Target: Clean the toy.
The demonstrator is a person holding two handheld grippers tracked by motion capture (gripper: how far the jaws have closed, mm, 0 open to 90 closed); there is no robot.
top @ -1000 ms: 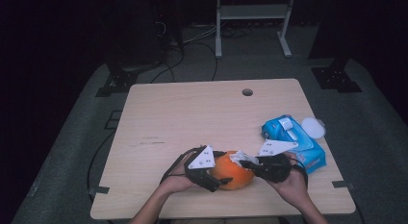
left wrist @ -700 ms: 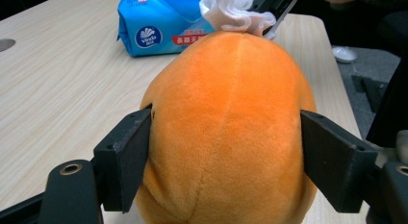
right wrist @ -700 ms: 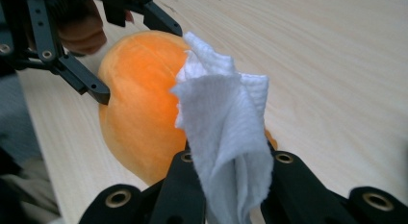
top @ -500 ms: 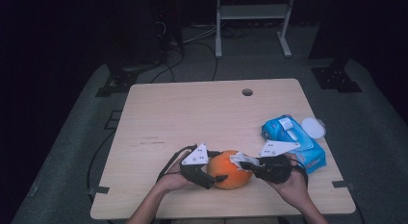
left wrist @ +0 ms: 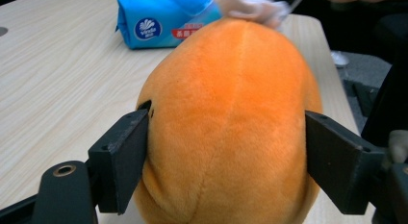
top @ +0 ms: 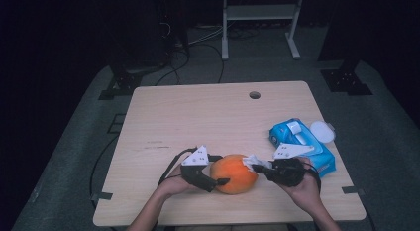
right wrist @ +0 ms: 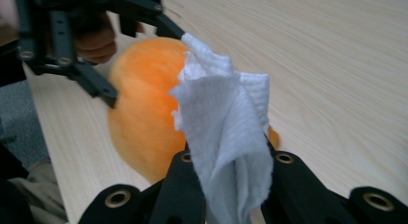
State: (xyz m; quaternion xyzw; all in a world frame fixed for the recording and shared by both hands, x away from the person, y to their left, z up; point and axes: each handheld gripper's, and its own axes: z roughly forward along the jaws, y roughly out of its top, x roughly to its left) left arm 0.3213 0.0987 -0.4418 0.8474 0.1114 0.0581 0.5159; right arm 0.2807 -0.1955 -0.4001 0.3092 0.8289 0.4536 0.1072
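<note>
Soft, light orange plush ball at bench 6 o'clock: left tongs squeeze its sides, half-closed. Right tongs pinch limp white tissue, nearly closed.

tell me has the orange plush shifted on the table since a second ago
No. In the high view the orange plush sits at the same spot near the front edge, as far from the blue tissue pack and the table's hole as before.
</note>
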